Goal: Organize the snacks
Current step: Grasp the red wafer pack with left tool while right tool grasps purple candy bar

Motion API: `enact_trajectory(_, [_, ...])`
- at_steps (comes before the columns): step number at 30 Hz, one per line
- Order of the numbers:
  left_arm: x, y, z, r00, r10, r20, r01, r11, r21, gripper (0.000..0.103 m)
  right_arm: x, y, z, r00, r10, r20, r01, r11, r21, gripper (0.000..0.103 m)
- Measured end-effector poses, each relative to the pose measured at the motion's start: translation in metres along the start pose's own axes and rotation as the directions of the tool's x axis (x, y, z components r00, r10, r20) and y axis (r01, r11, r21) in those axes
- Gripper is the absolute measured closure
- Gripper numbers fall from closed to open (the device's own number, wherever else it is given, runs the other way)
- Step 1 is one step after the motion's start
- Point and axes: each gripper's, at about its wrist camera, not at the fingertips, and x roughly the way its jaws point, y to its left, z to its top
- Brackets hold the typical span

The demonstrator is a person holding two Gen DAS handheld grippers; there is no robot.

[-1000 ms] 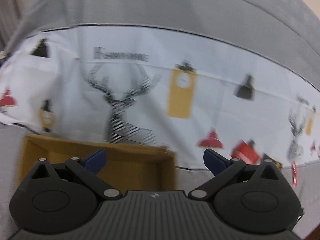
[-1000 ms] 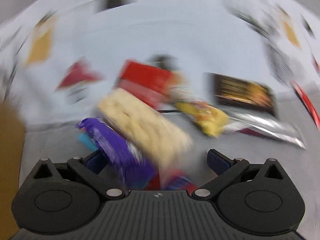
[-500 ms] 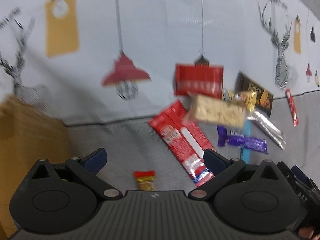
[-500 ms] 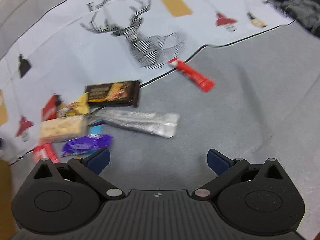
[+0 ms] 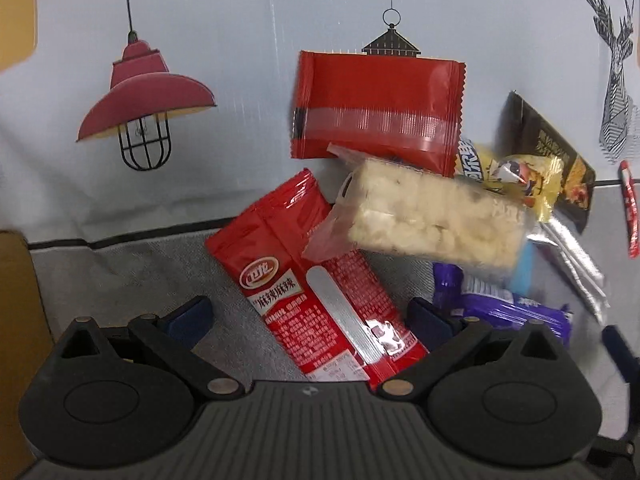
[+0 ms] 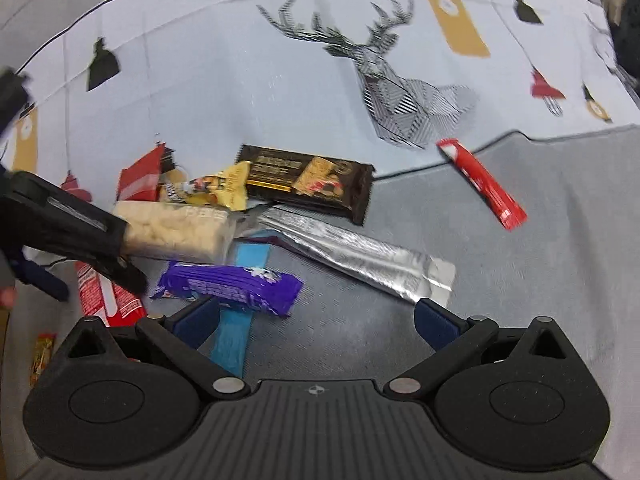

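A pile of snacks lies on grey fabric [image 5: 132, 268] at the edge of a printed cloth. My left gripper [image 5: 308, 318] is open, low over a long red packet [image 5: 320, 292] that lies between its fingers. Beyond it are a red square packet [image 5: 376, 108], a clear pack of pale crisps [image 5: 432, 220] and a purple bar [image 5: 504, 308]. My right gripper [image 6: 316, 320] is open and holds nothing. The purple bar [image 6: 232, 286] and a blue strip [image 6: 236, 320] lie by its left finger. A silver packet [image 6: 360, 258] lies ahead of it.
A cardboard box [image 5: 16, 300] stands at the left edge. A dark brown bar [image 6: 308, 178], a yellow packet [image 6: 220, 190] and a red stick [image 6: 482, 182] lie farther back. A small candy [image 6: 42, 354] sits near left. One of the left gripper's fingers [image 6: 72, 224] reaches in from the left.
The left gripper swung from the box to the snack pile and moved close over the long red packet. The right gripper pulled back from the pile. Both stayed open.
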Motion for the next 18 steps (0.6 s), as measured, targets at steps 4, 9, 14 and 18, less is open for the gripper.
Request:
enact_trajectory(4, [0.004, -0.006, 0.000, 1.000, 0.029, -0.009, -0.029, 1.000, -0.002, 0.000, 0.008, 0.021, 0.003, 0.999, 0.034, 0.005, -0.032, 0.977, -0.211, 0.000])
enact_trajectory(9, [0.007, -0.002, 0.018, 0.999, 0.024, -0.034, -0.026, 0.999, -0.044, 0.001, 0.029, 0.046, 0.007, 0.997, 0.076, 0.003, -0.068, 0.906, -0.417, 0.001])
enact_trajectory(14, [-0.012, 0.018, 0.011, 0.999, 0.015, 0.050, -0.010, 0.996, -0.090, 0.041, 0.021, 0.038, 0.005, 0.988, 0.154, -0.027, -0.153, 0.909, -0.387, 0.070])
enact_trajectory(18, [-0.024, 0.035, 0.005, 0.997, -0.010, 0.072, 0.019, 0.991, -0.129, 0.049, -0.002, 0.033, -0.008, 0.988, 0.153, 0.022, -0.137, 0.932, -0.336, 0.085])
